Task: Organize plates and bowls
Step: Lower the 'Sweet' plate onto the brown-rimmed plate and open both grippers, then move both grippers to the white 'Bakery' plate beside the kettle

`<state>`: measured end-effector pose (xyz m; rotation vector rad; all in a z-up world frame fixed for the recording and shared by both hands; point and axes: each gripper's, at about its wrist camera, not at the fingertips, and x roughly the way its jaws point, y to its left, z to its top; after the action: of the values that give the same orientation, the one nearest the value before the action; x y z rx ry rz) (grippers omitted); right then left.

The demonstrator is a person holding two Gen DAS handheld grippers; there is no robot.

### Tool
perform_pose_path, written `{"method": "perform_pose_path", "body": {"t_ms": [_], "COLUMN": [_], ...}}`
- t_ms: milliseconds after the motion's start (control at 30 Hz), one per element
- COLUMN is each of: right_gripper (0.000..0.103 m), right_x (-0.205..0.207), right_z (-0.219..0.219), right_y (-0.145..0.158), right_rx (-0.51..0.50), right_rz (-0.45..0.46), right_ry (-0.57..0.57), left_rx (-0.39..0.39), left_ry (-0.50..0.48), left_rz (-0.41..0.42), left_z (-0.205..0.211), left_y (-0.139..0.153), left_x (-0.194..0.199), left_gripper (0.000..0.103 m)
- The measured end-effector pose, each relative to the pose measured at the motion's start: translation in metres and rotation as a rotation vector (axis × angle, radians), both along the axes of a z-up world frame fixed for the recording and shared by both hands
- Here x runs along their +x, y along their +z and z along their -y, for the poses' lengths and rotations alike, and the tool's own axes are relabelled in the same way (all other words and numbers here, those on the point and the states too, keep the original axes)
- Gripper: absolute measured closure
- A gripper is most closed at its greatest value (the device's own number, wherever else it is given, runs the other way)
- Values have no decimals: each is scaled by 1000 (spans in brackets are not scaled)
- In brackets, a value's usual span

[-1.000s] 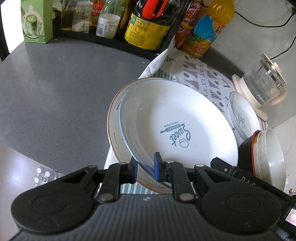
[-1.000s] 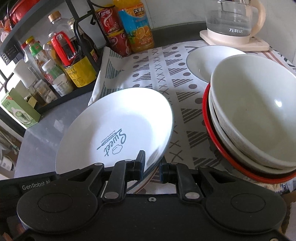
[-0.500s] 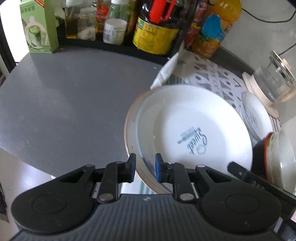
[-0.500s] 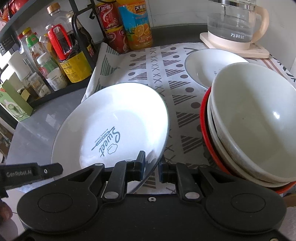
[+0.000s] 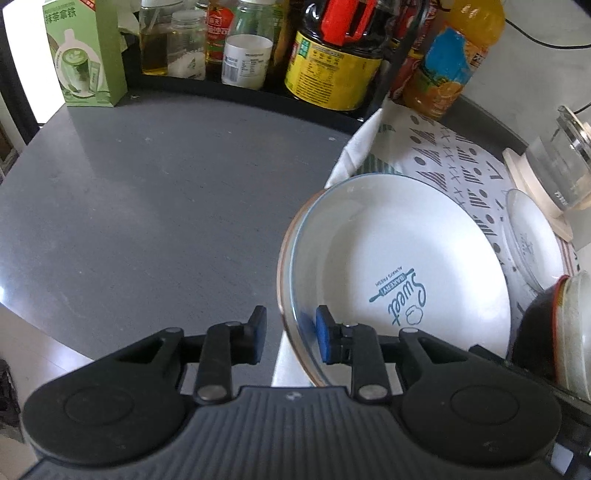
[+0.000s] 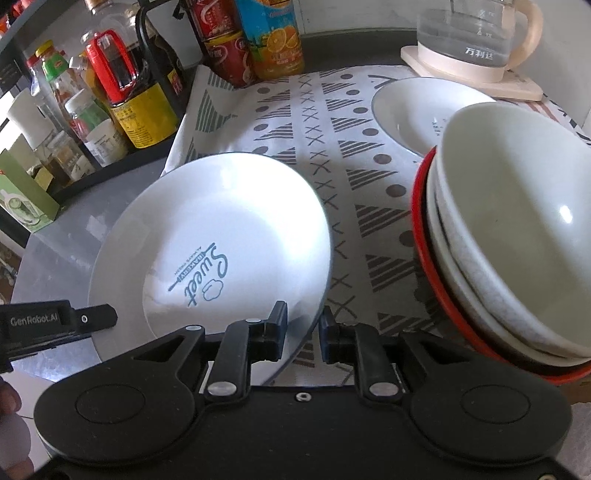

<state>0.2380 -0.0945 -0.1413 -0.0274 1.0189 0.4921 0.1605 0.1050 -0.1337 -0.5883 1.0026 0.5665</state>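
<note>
We are looking along the left hand-held gripper (image 5: 289,335), and its jaws are standing wide apart, straddling the near rim of the white "Sweet" plate (image 5: 399,266) without pinching it; the blue pad (image 5: 324,334) on the right finger is sitting inside the rim, the other finger outside. That plate is lying on a brown-rimmed plate (image 5: 282,280) that is peeking out beneath it, and both are resting at the edge of the patterned cloth (image 5: 447,162), partly over the grey surface (image 5: 147,206). From the right side, the right hand-held gripper (image 6: 303,332) is also gaping open, its fingers flanking the near edge of the same plate (image 6: 221,236), and we cannot tell whether either finger is touching it. Just beside it on the right a stack of bowls (image 6: 517,229) is nesting in a red-rimmed bowl (image 6: 419,229). Farther back a small white dish (image 6: 413,110) is sitting on the cloth, near a glass kettle (image 6: 476,33) on its base. Sauce bottles (image 6: 125,85) are crowding the rack at the back left.
</note>
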Motion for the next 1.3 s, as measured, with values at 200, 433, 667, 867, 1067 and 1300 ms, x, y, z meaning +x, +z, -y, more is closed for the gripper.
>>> {"method": "perform_pose_path", "body": {"t_ms": [200, 433, 667, 867, 1067, 1300], "right_gripper": [80, 74, 49, 42, 32, 30], "right_x": [-1, 0, 11, 33, 54, 87], "right_z": [1, 6, 15, 33, 54, 90], "right_y": [9, 28, 59, 68, 81, 84], "right_rx": [0, 57, 123, 153, 209, 210], "right_rz": [4, 45, 156, 170, 174, 181], "right_ry": [-11, -14, -40, -111, -180, -294], "left_rx": [-1, 55, 70, 42, 17, 14], "left_ry": [5, -3, -16, -70, -120, -204], "left_rz": [-11, -48, 29, 57, 79, 104], "left_z": [-6, -6, -4, 5, 14, 29], "left_y": [2, 16, 40, 48, 49, 48], "left_x": [0, 11, 31, 58, 87, 127], "left_gripper": [77, 71, 32, 30, 30, 30]}}
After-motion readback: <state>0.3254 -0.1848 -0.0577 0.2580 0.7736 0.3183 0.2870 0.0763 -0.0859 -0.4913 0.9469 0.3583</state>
